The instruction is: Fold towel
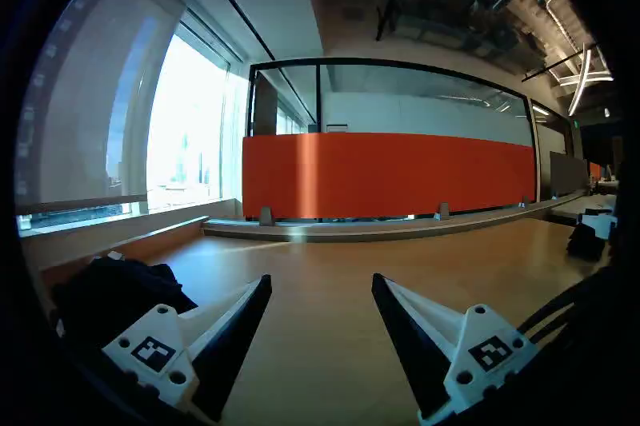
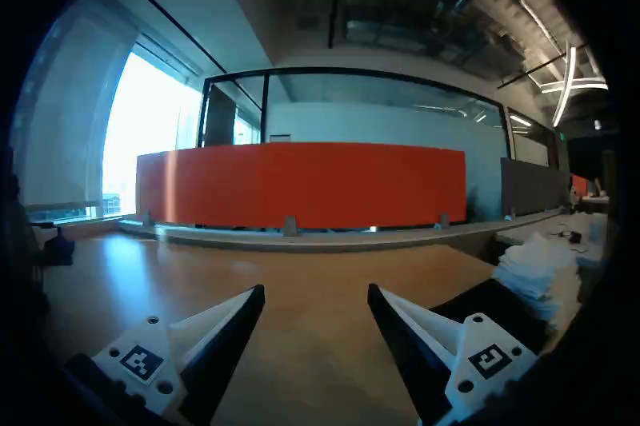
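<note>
In the left gripper view my left gripper (image 1: 322,280) hovers open over a bare wooden table (image 1: 344,266), nothing between its fingers. A dark bundle of cloth (image 1: 120,290) lies to its left on the table. In the right gripper view my right gripper (image 2: 316,290) is also open above the wood (image 2: 312,282), holding nothing. A stack of folded white towels (image 2: 544,274) sits at the right, with a black object (image 2: 488,302) beside it behind the right finger.
An orange divider panel (image 1: 384,174) runs along the far edge of the table, also seen as the orange panel (image 2: 304,185). Bright windows (image 1: 188,138) are at the left. Dark items (image 1: 588,238) lie at the far right of the table.
</note>
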Demonstrator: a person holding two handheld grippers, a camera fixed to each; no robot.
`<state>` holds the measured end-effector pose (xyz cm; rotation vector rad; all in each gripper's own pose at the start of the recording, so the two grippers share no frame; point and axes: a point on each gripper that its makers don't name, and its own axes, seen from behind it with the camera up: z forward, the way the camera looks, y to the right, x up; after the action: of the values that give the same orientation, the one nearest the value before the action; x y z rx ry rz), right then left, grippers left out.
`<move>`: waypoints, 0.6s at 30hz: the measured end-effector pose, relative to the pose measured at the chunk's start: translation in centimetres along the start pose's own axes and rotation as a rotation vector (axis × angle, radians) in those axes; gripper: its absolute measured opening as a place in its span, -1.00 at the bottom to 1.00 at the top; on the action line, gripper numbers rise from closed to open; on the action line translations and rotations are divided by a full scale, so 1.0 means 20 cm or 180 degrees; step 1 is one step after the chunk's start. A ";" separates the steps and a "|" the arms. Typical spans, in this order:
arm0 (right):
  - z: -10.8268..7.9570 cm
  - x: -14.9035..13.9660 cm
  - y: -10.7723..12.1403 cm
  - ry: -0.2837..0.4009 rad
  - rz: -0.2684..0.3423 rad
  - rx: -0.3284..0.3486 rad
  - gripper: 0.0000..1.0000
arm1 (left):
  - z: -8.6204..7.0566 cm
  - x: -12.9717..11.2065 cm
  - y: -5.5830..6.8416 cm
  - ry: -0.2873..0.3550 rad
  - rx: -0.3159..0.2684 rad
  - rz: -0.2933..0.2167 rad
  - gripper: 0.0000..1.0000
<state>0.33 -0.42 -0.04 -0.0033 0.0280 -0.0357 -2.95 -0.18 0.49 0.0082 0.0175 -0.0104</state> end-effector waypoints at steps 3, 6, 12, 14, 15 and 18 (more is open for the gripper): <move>0.00 0.00 0.00 0.0000 0.0000 0.0000 1.00 | 0.00 0.00 0.00 0.0000 0.0000 0.0000 0.86; 0.00 0.00 0.00 0.0000 0.0000 0.0000 1.00 | 0.00 0.00 0.00 -0.0001 0.0000 0.0001 0.86; 0.00 0.00 0.00 0.0000 -0.0001 0.0000 1.00 | 0.00 0.01 0.00 -0.0003 0.0001 0.0001 0.86; 0.00 0.00 0.00 0.0000 -0.0001 0.0000 1.00 | 0.00 0.01 0.00 -0.0003 0.0000 0.0002 0.86; 0.00 0.00 0.00 0.0000 -0.0001 0.0000 1.00 | 0.00 0.01 0.00 -0.0004 0.0000 0.0002 0.86; 0.00 0.00 0.00 0.0000 -0.0001 0.0000 1.00 | -0.01 0.02 0.00 -0.0005 -0.0001 0.0003 0.86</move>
<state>0.33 -0.51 -0.08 -0.0032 0.0280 -0.0358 -2.56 -0.28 0.33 0.0080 0.0159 -0.0095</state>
